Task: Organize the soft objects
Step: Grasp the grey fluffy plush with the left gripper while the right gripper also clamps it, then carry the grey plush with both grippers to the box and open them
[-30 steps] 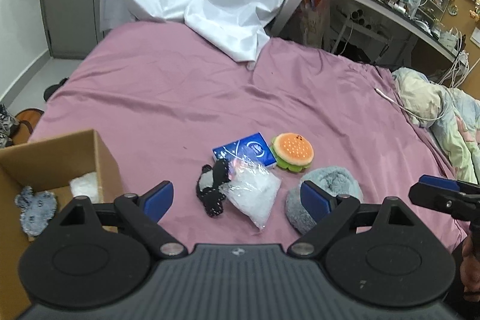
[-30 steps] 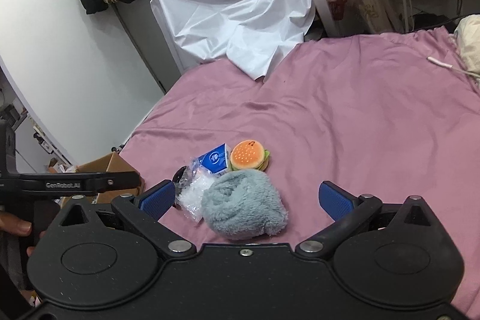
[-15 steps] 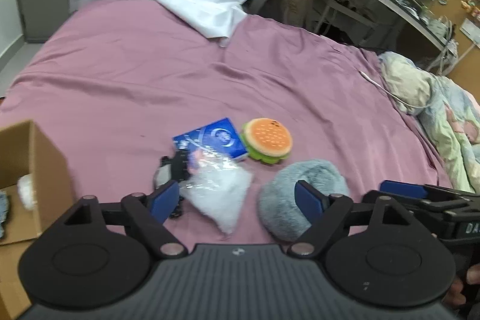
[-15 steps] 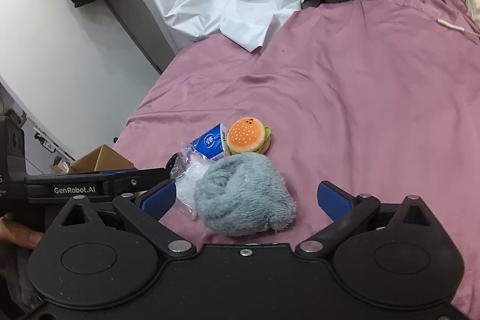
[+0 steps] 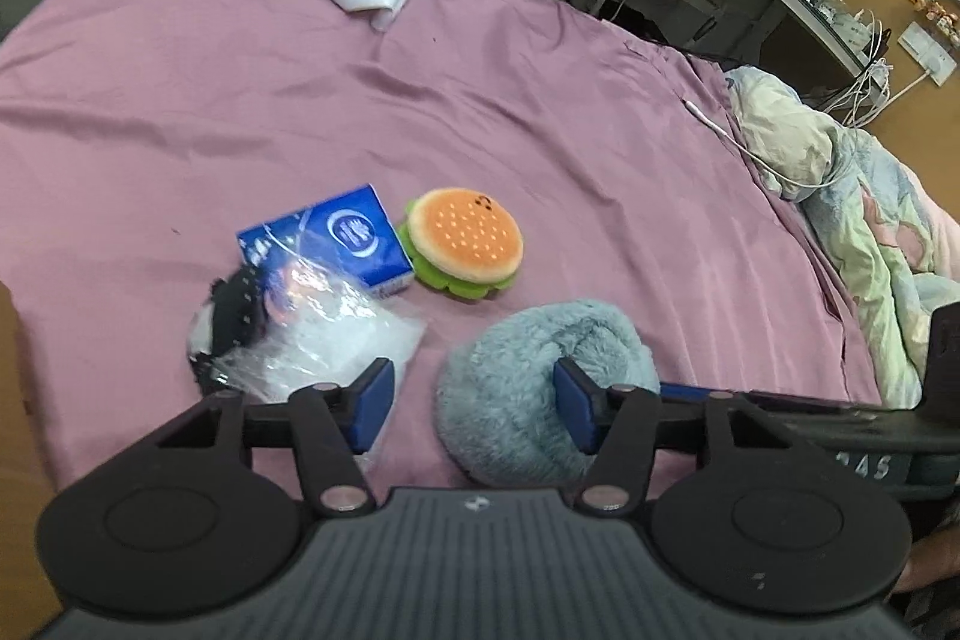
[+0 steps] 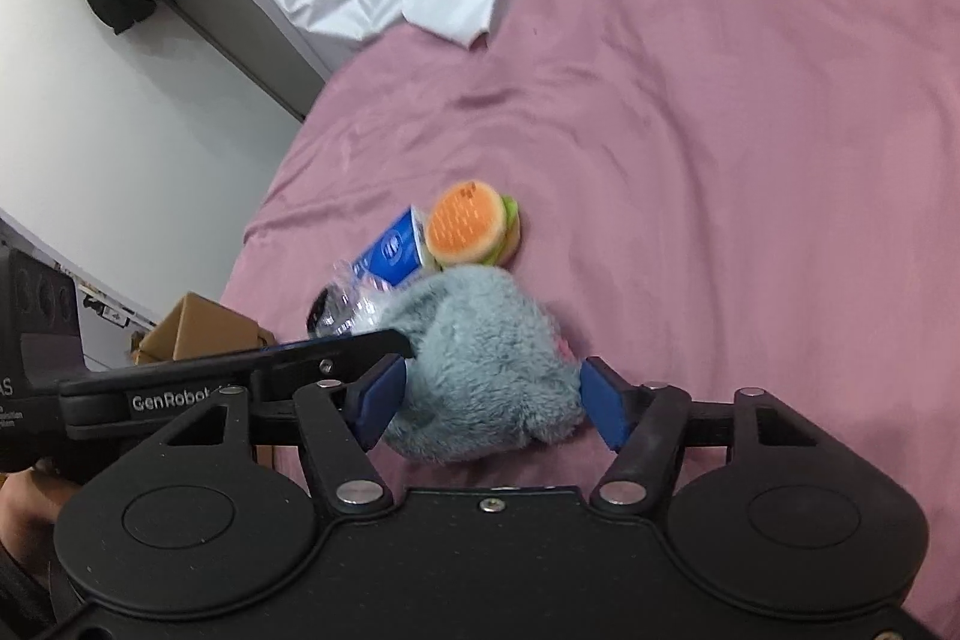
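- While the grey fluffy bundle (image 6: pixel 480 364) lies on the purple bedsheet (image 5: pixel 540 100), your right gripper (image 6: pixel 489 400) straddles it, jaws closing, pads not plainly pressing yet.
- Your left gripper (image 5: pixel 474 403) is closing too: one blue pad against the bundle's side, the other over the clear plastic bag (image 5: pixel 324 346).
- Just beyond lie the burger plush (image 5: pixel 462 244), the blue tissue pack (image 5: pixel 336 238) and a black-and-white item (image 5: pixel 231 316).
- A cardboard box (image 6: pixel 198 322) sits off the bed's edge.
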